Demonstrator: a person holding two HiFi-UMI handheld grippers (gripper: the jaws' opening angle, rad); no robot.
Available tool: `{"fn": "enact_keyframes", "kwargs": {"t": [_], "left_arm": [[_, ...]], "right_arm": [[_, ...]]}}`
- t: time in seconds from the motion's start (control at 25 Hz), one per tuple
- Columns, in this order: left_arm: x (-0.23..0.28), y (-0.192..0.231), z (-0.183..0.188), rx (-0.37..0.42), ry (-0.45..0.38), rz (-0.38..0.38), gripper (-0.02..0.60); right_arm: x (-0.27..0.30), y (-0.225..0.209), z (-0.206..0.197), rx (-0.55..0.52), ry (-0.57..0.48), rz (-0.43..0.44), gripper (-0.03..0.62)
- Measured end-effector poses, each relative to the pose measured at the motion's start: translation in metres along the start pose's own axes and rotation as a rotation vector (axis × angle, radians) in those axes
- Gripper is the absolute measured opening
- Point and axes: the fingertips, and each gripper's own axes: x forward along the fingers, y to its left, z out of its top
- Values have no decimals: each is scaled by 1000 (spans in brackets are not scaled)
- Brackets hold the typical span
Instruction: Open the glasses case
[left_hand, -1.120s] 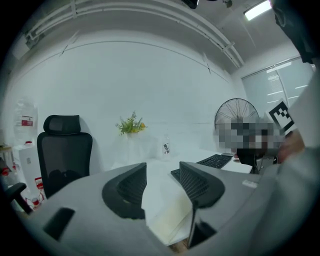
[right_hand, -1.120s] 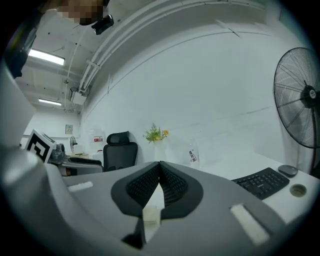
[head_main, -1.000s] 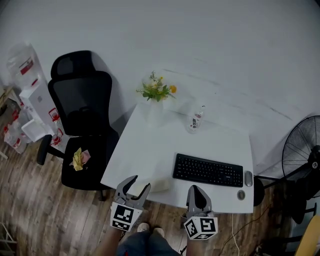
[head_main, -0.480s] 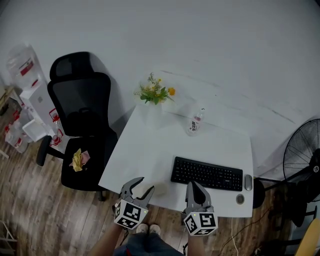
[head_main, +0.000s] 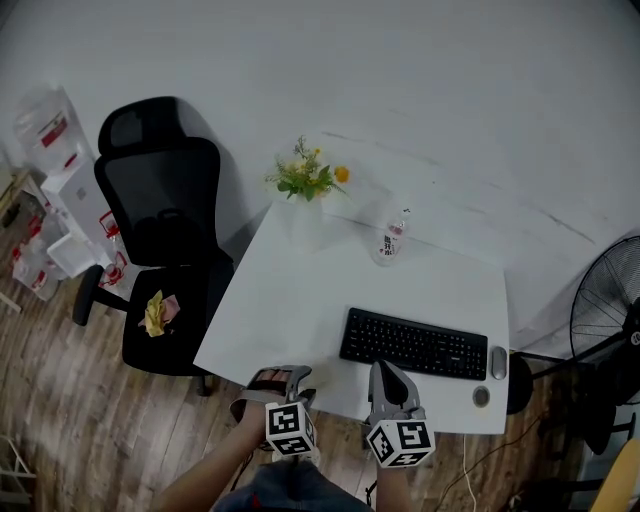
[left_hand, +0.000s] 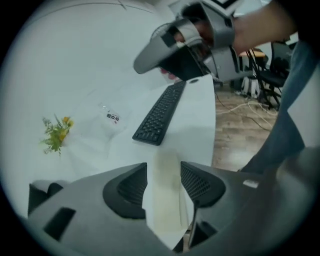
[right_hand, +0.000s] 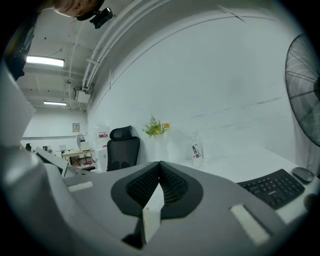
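left claw (left_hand: 163, 169) spread, glasses case (left_hand: 165, 200) lying between jaws; right claw (right_hand: 160, 172) closed.

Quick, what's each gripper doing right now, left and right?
Left gripper: open, the pale glasses case lying between its jaws.
Right gripper: shut, nothing between its jaws.

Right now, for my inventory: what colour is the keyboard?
The keyboard is black, clearest in the head view.
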Motion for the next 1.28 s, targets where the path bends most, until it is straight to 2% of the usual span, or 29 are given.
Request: {"fn": "enact_keyframes", "kwargs": {"t": [0.08, 0.16, 0.48, 0.92, 1.28], "left_arm": [[12, -9, -3, 55, 49, 3, 210], [21, -15, -4, 76, 80, -2, 206], [40, -17, -16, 85, 148, -1, 176], [38, -14, -15, 96, 144, 9, 104], [27, 8, -11, 76, 114, 58, 63]], "right_arm": [[-1, -3, 1, 3, -2, -3, 11], [-2, -8, 1, 7, -4, -9, 11], [-4, -17, -2, 16, 2, -22, 11], [-2, -16, -5, 11, 10, -15, 11], [1, -14, -3, 8, 7, -3, 11]]}}
